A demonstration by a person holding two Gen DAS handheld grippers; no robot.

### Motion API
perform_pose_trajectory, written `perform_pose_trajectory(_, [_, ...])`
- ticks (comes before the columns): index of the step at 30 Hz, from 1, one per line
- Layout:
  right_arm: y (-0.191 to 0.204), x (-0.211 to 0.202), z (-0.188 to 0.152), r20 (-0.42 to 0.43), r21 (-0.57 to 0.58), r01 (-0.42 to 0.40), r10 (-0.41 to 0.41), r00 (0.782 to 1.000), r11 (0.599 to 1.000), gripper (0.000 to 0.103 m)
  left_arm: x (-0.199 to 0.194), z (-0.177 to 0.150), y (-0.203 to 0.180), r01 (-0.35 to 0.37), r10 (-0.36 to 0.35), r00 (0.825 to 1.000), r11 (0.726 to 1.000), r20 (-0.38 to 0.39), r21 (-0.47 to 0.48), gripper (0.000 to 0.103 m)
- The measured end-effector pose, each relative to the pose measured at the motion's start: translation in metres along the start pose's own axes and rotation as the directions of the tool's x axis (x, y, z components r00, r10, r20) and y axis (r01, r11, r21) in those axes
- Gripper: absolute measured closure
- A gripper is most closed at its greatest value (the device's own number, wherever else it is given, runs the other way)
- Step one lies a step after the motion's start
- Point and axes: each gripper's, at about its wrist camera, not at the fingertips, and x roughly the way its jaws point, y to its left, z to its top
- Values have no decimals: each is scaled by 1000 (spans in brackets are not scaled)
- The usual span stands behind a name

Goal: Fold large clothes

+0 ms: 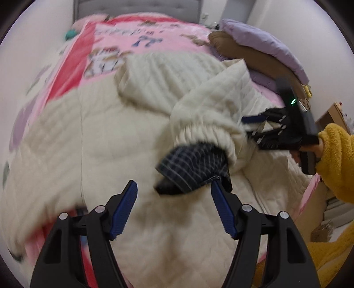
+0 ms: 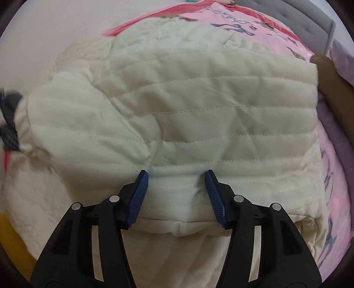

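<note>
Tongs in the left hand (image 1: pixel 173 190) stand spread wide above a cream quilted jacket (image 1: pixel 88 141) lying across a bed, their blue pads (image 1: pixel 124 208) apart and gripping nothing; the right-hand pad's tip sits against the dark checked lining (image 1: pixel 194 166) that spills from the jacket's ribbed cuff (image 1: pixel 203 133). The sleeve runs from that cuff toward the far right.

The left wrist view alone shows the second tool from outside: the right tongs (image 1: pixel 247 126) reach in from the right, fingertips buried in the sleeve fabric, held by a hand (image 1: pixel 318 146) in a fuzzy yellow sleeve (image 1: pixel 338 155). It also takes in the jacket's ribbed collar (image 1: pixel 166 68), a pink printed blanket (image 1: pixel 141 44) under the garment, a lilac pillow (image 1: pixel 261 42) and a brown plush toy (image 1: pixel 232 46) at the far right, and a grey headboard (image 1: pixel 137 6) beyond.

The right wrist view gives the close look: the right tongs (image 2: pixel 176 175) are spread, one pad (image 2: pixel 138 197) on each side of a folded cream panel, pressing into its near edge without closing on it. Stitch lines cross the jacket (image 2: pixel 199 106) left to right. The dark lining (image 2: pixel 10 124) shows only as a blur at the left edge, the blanket (image 2: pixel 243 20) at the far right.
</note>
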Motion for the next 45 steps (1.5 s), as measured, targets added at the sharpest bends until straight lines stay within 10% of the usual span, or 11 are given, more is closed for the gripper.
perform_pose_trajectory(6, [-27, -81, 26, 180, 74, -102, 87, 980, 992, 35, -6, -10, 11, -24, 24, 1000, 999, 5, -41, 35])
perform_pose_trajectory(11, [-68, -100, 81, 208, 112, 77, -99, 973, 991, 29, -24, -34, 17, -48, 46, 998, 998, -52, -29, 35])
perform_pose_trajectory(18, [-124, -55, 140, 4, 252, 159, -166, 986, 954, 40, -35, -39, 10, -78, 83, 995, 993, -54, 84, 35])
perform_pose_trajectory(26, [-152, -8, 160, -235, 370, 296, -219, 947, 881, 50, 0, 39, 17, 112, -116, 993, 975, 11, 194, 26])
perform_pose_trajectory(35, [-150, 16, 142, -330, 312, 322, -216, 919, 894, 68, 66, 62, 37, 461, -455, 875, 887, -165, 0, 43])
perform_pose_trajectory(39, [-149, 20, 134, -328, 300, 302, -200, 923, 905, 88, 75, 59, 36, 429, -422, 888, 903, -183, -1, 77])
perform_pose_trajectory(45, [-168, -15, 142, -233, 376, 265, -187, 954, 888, 91, 64, 101, 35, 243, -218, 964, 953, -152, 178, 81])
